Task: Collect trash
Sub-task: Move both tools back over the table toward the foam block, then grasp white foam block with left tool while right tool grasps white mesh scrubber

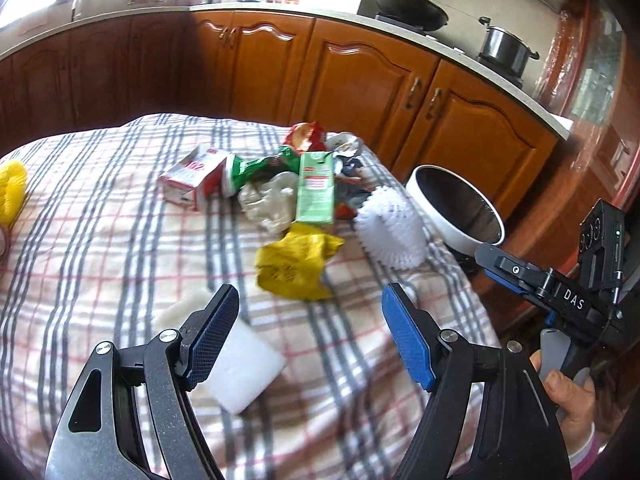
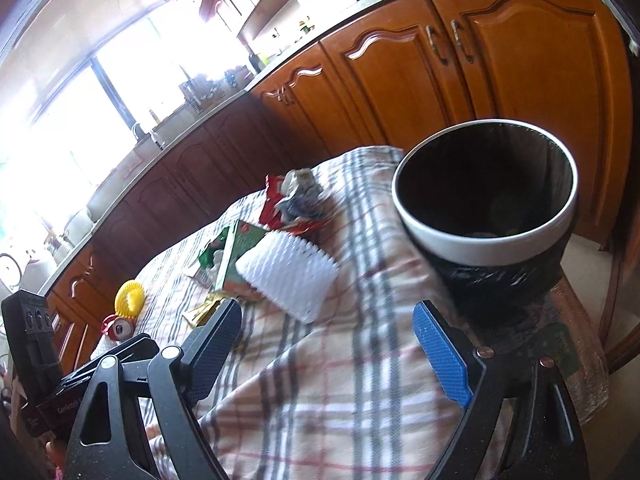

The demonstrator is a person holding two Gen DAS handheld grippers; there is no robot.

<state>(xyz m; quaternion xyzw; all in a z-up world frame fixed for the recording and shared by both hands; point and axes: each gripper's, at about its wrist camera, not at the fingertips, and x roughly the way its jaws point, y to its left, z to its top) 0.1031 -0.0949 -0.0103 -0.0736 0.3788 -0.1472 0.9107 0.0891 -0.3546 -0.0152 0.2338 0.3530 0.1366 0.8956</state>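
Observation:
A pile of trash lies on the checked cloth: a crumpled yellow wrapper [image 1: 298, 262], a green carton [image 1: 316, 188], a red-and-white carton [image 1: 192, 178], a clear plastic bag [image 1: 266, 200], a white foam net sleeve [image 1: 390, 232] and red snack bags [image 1: 306, 136]. A white-rimmed bin [image 2: 486, 200] with a black liner stands beyond the table's right edge. My left gripper [image 1: 310, 340] is open and empty, just short of the yellow wrapper. My right gripper [image 2: 326, 354] is open and empty over the cloth, near the bin; its body shows in the left wrist view [image 1: 560, 292].
A white foam block [image 1: 244, 364] lies under my left fingers. A yellow net sleeve [image 1: 12, 190] and a red can [image 2: 118, 328] sit at the table's left. Wooden cabinets [image 1: 360, 76] run behind, with a wok [image 1: 408, 6] and pot [image 1: 506, 46] on the stove.

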